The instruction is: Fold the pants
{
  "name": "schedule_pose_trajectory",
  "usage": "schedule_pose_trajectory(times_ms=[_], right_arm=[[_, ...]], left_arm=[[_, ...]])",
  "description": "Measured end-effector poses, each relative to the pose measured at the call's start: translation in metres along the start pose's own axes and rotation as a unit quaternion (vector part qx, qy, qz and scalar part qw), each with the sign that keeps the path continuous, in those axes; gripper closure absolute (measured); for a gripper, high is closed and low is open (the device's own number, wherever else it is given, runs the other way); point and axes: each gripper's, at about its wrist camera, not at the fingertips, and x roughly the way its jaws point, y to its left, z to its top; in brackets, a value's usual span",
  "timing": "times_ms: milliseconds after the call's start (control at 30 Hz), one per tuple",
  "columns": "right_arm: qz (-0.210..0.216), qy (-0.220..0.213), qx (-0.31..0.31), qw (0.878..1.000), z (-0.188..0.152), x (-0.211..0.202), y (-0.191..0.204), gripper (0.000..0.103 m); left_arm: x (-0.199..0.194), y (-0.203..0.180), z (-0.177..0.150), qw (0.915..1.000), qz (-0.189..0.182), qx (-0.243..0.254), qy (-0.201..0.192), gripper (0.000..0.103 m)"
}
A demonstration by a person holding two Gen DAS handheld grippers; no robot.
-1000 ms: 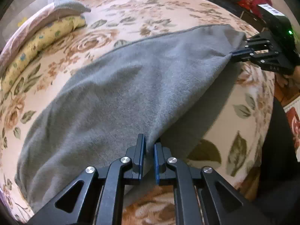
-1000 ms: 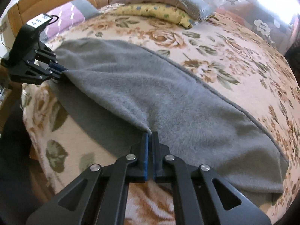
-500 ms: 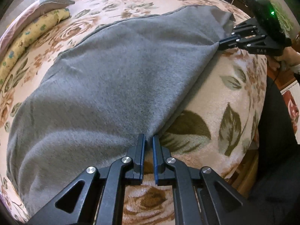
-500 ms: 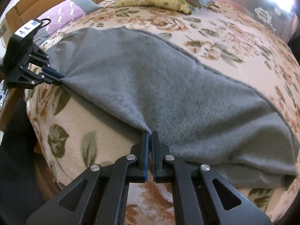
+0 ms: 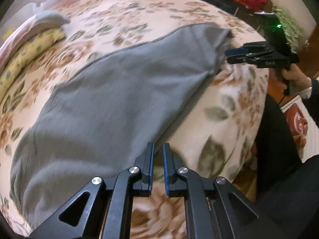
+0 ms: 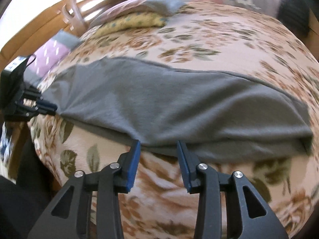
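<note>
Right wrist: right gripper (image 6: 158,145) spread, left gripper (image 5: 158,149) slightly parted, both beside pants (image 6: 169,103) edge

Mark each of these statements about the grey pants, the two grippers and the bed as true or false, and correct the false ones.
1. The right gripper stands open. True.
2. The pants lie on a plain white sheet. False: the bedspread is floral.
3. The left gripper is spread wider than the right. False: its fingers show only a narrow gap.
4. A yellow pillow lies near the headboard. True.
5. The pants are red. False: they are grey.
</note>
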Motion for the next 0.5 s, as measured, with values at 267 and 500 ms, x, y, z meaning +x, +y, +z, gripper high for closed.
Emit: schedule_pose_trajectory(times_ms=[267,500], right_arm=[[-0.051,-0.034,0.081,0.995,-0.016,-0.038,-0.056,0.064],[-0.096,-0.053,0.148,0.983,-0.026,-0.055,-0.101,0.064]], left_arm=[[0.013,-0.029,0.041,0.9992,-0.025,0.023,-0.019,0.095],[0.027,-0.056,0.078,0.9978,-0.043,0.043,-0.026,0.094]])
